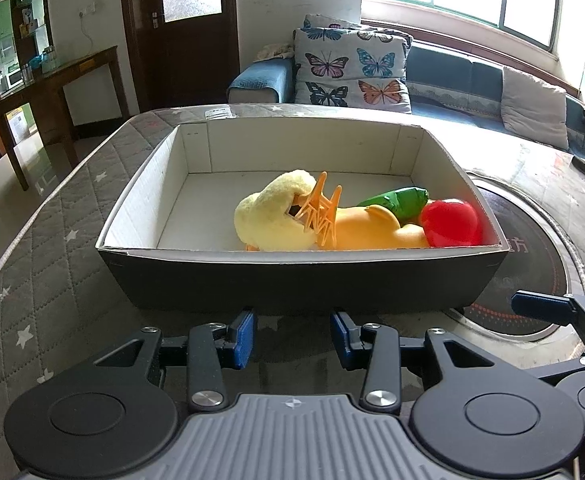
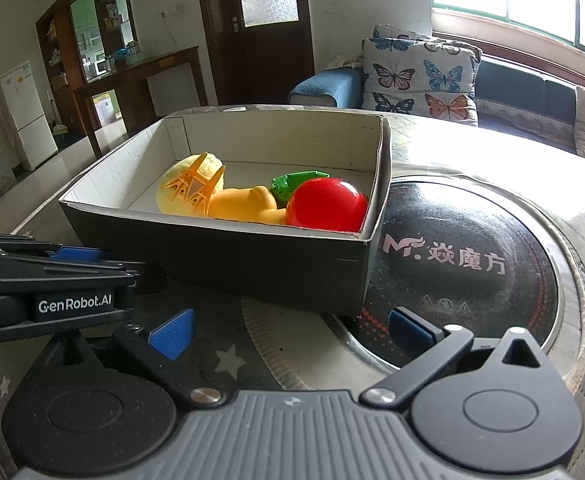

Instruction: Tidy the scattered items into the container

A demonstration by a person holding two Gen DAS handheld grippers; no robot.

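A dark cardboard box (image 1: pixel 300 276) (image 2: pixel 252 264) with a white inside stands on the table. In it lie a pale yellow plush (image 1: pixel 268 216) (image 2: pixel 176 196), an orange plastic tower (image 1: pixel 320 212) (image 2: pixel 192 186), a yellow-orange toy (image 1: pixel 372 228) (image 2: pixel 244 204), a green item (image 1: pixel 400 200) (image 2: pixel 292 182) and a red ball (image 1: pixel 450 222) (image 2: pixel 326 204). My left gripper (image 1: pixel 292 338) hangs open just in front of the box's near wall, nothing between its blue pads. My right gripper (image 2: pixel 292 330) is open wide by the box's near right corner, also empty.
The table has a grey quilted star-patterned cover (image 1: pixel 44 248) and a round black induction hob (image 2: pixel 464 264) to the right of the box. The left gripper's body (image 2: pixel 44 292) lies close at the left in the right wrist view. A sofa with butterfly cushions (image 1: pixel 352 68) stands behind.
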